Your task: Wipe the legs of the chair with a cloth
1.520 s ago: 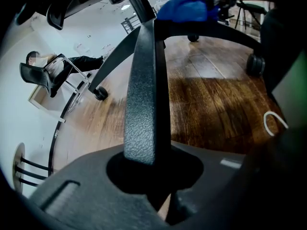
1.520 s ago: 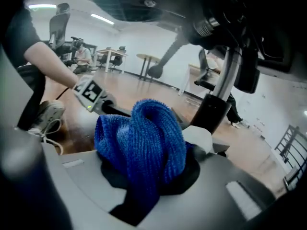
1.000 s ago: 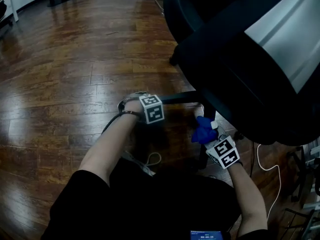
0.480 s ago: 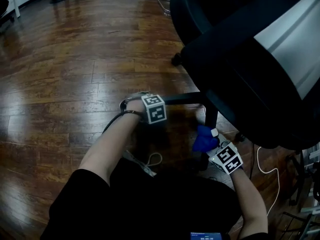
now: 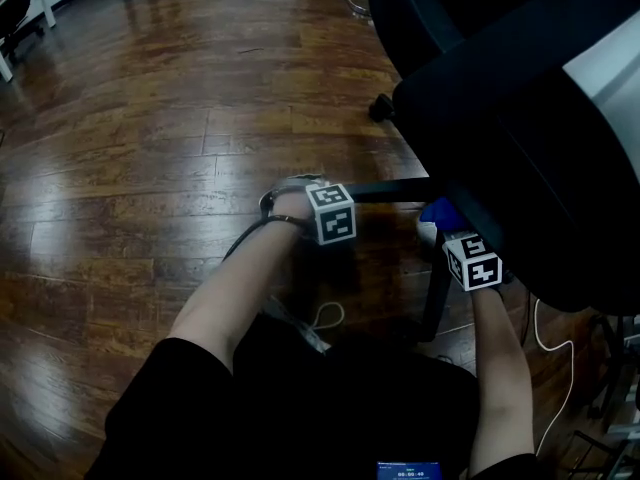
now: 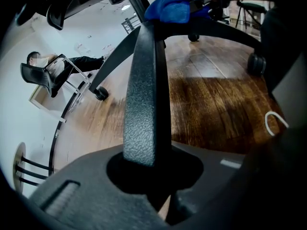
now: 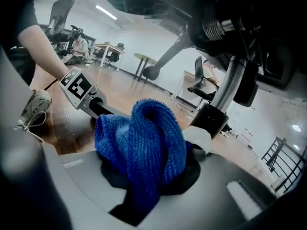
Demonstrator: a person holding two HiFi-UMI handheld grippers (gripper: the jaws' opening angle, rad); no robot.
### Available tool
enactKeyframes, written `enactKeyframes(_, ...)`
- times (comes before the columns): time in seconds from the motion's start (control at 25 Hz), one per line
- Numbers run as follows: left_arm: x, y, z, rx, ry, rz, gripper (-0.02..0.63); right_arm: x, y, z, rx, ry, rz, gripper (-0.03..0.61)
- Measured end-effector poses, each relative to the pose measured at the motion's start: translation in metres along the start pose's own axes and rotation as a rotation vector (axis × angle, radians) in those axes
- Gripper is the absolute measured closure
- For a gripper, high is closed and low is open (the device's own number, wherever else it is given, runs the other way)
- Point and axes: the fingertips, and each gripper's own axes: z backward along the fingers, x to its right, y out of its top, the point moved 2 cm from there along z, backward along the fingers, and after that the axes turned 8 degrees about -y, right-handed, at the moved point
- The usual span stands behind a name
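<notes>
Jaws on both tools are closed on something. The left gripper (image 6: 148, 169) is clamped on a chair leg (image 6: 144, 95), and the right gripper (image 7: 153, 169) pinches a blue cloth (image 7: 144, 143).

Head view, looking steeply down: the left gripper (image 5: 342, 200), carrying its black-and-white marker cube (image 5: 333, 214), grips the black chair leg (image 5: 390, 188), which runs level above the wooden floor (image 5: 150, 168) towards the right. The blue cloth (image 5: 440, 211) sits at the inner end of that leg, just under the rim of the large black seat (image 5: 520, 148). The right gripper (image 5: 448, 230) is directly behind the cloth. The cloth lies further along the same leg than the left gripper and is apart from it. A second leg (image 5: 437, 293) slants down towards the person. A white cable (image 5: 548, 330) loops on the floor at the right.

Left gripper view: the textured chair leg rises straight up out of the narrow gap between the jaws, which press on it from both sides. At the top of the frame the blue cloth (image 6: 170, 4) is bunched at the far end of this leg, where the legs meet. A caster (image 6: 100, 94) shows at the left and another (image 6: 256, 63) at the right.

Right gripper view: the blue cloth fills the middle as a thick folded hump. Its lower end is drawn down into the gap between the jaws, which hold it tight. Beyond it at the left is the left gripper's marker cube (image 7: 76, 85). At the right the chair's central column (image 7: 225, 95) rises.
</notes>
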Motion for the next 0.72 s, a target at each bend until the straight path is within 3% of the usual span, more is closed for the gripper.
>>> enactKeyframes(0.16,0.000,0.000,0.001,-0.004,-0.001,0.000,0.552,-0.019,-0.014,0.021,0.002,0.047,0.012,0.499)
enactKeyframes(0.36,0.000,-0.002,0.001,-0.006,-0.009,0.005,0.552,-0.079,-0.044,0.071,-0.031,0.220,0.164,0.499)
enactKeyframes(0.72,0.003,-0.002,0.000,-0.003,-0.041,0.032,0.552,-0.141,-0.085,0.138,-0.091,0.458,0.274,0.495)
